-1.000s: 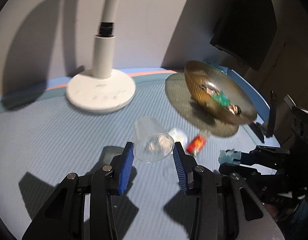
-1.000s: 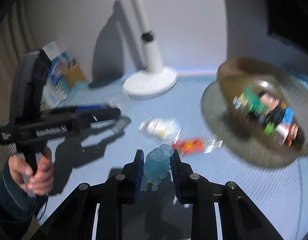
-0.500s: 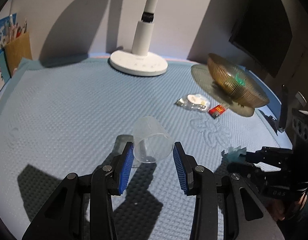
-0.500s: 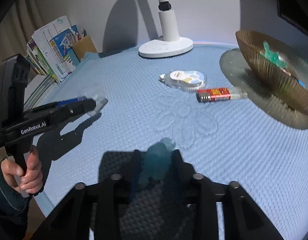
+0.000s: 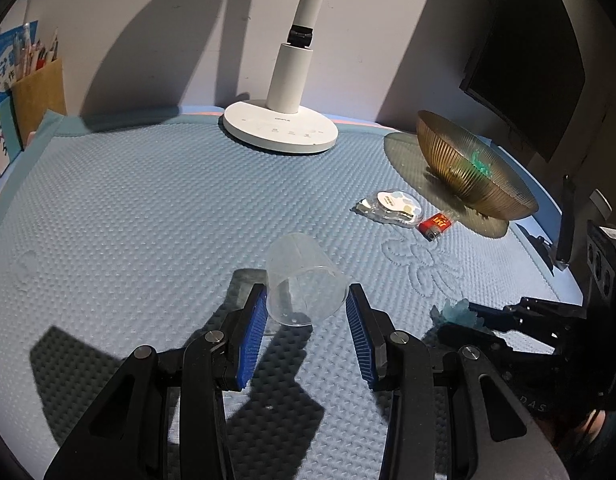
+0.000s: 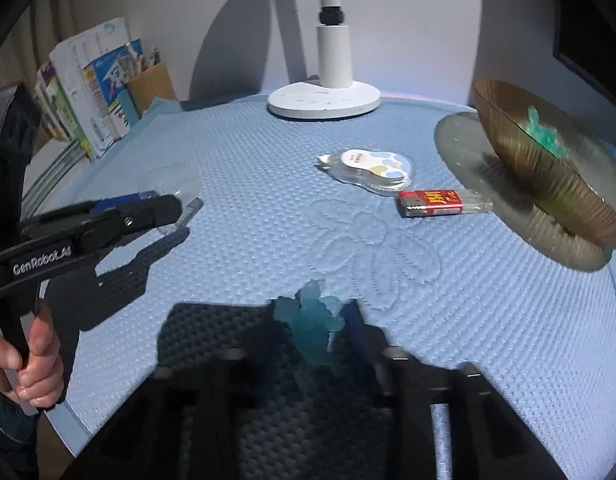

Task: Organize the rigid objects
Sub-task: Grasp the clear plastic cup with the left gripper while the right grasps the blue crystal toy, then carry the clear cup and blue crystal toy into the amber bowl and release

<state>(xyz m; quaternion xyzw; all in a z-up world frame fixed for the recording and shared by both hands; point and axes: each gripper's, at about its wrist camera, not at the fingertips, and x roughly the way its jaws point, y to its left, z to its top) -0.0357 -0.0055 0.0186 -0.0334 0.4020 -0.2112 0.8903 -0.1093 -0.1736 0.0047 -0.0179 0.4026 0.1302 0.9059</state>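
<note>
My left gripper [image 5: 306, 306] is shut on a clear plastic cup [image 5: 302, 280], held tilted just above the blue mat [image 5: 148, 208] at its near left. My right gripper [image 6: 314, 322] is shut on a pale blue translucent toy figure [image 6: 314, 326], low over the mat's near edge; the figure also shows in the left wrist view [image 5: 460, 312]. A red lighter [image 6: 436, 202] and a clear correction-tape dispenser [image 6: 372, 166] lie on the mat near a ribbed golden bowl [image 6: 548, 184] at the right, which holds a green toy [image 6: 544, 132].
A white desk lamp base [image 5: 280, 128] stands at the back middle. Books and a brown pencil holder [image 6: 148, 84] stand off the mat's left edge. A dark monitor [image 5: 524, 60] hangs at the back right.
Both grippers have pulled back from the bowl toward the near side of the mat, still holding the cup and the blue figure. The lighter and tape dispenser have not moved.
</note>
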